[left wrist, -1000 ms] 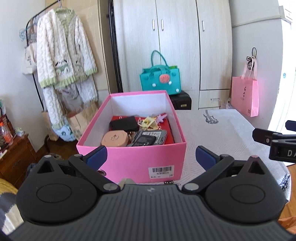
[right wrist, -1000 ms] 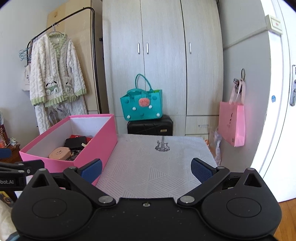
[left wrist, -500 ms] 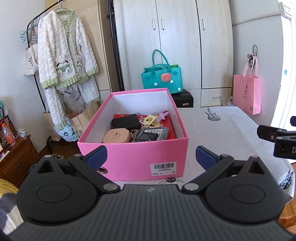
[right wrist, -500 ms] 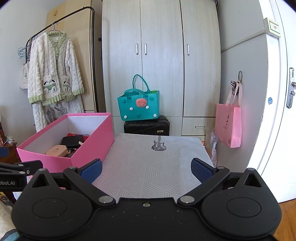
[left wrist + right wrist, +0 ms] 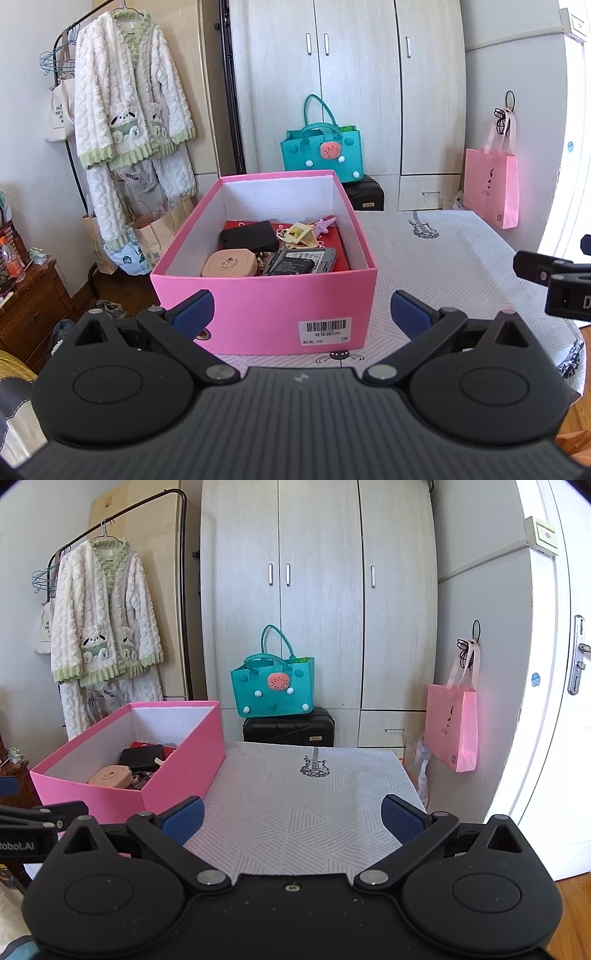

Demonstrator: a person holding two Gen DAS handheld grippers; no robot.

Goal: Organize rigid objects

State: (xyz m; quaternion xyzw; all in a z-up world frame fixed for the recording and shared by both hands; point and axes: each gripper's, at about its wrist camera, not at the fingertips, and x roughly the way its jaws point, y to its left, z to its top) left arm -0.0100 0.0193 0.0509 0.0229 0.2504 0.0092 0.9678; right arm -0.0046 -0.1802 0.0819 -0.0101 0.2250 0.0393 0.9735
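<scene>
A pink box (image 5: 258, 314) stands on the table with a white patterned cloth (image 5: 443, 258). Inside lie a black case (image 5: 249, 238), a round beige compact (image 5: 229, 263), a grey device (image 5: 303, 261), a yellow keychain (image 5: 297, 234) and a purple piece (image 5: 325, 224) on a red base. My left gripper (image 5: 302, 313) is open and empty, in front of the box's near wall. My right gripper (image 5: 292, 820) is open and empty over the cloth (image 5: 314, 805), to the right of the box (image 5: 177, 771). The right gripper shows at the left wrist view's right edge (image 5: 554, 284).
A teal bag (image 5: 275, 688) sits on a black suitcase (image 5: 290, 731) before the wardrobe (image 5: 317, 590). A pink bag (image 5: 452, 731) hangs on the right wall. A clothes rack with a white robe (image 5: 129, 110) stands left. A wooden cabinet (image 5: 29, 302) is at far left.
Both grippers have pulled back and risen slightly, so the box and table look a little farther and lower. Both stay open and empty.
</scene>
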